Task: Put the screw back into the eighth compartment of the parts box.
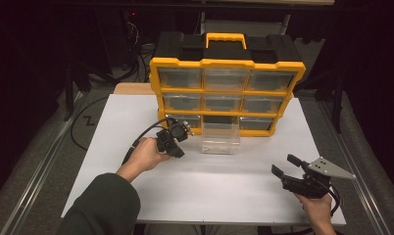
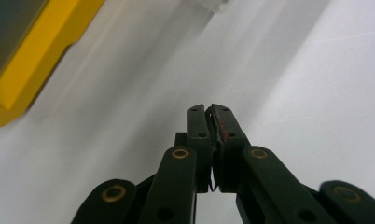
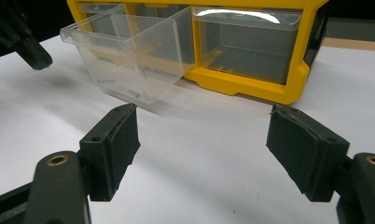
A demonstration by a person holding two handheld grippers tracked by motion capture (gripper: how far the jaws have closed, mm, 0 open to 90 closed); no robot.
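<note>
A yellow and black drawer cabinet (image 1: 227, 73) stands at the back of the white table (image 1: 136, 117). Its bottom middle clear drawer (image 1: 220, 137) is pulled out onto the table, also seen as the clear drawer (image 3: 129, 60) before the cabinet (image 3: 251, 84). My left gripper (image 1: 178, 152) hovers just left of that drawer, shut (image 2: 209, 109), with only a thin dark sliver at the seam between the pads; what it is I cannot tell. My right gripper (image 1: 284, 165) stands open near the front right, and nothing lies between the jaws of the gripper (image 3: 202, 116).
The cabinet's yellow edge (image 2: 31, 70) and a corner of the drawer (image 2: 213, 4) lie ahead of the left jaws. The left gripper (image 3: 27, 46) hangs left of the drawer. A cable (image 1: 141, 134) trails from it. Dark floor surrounds the table.
</note>
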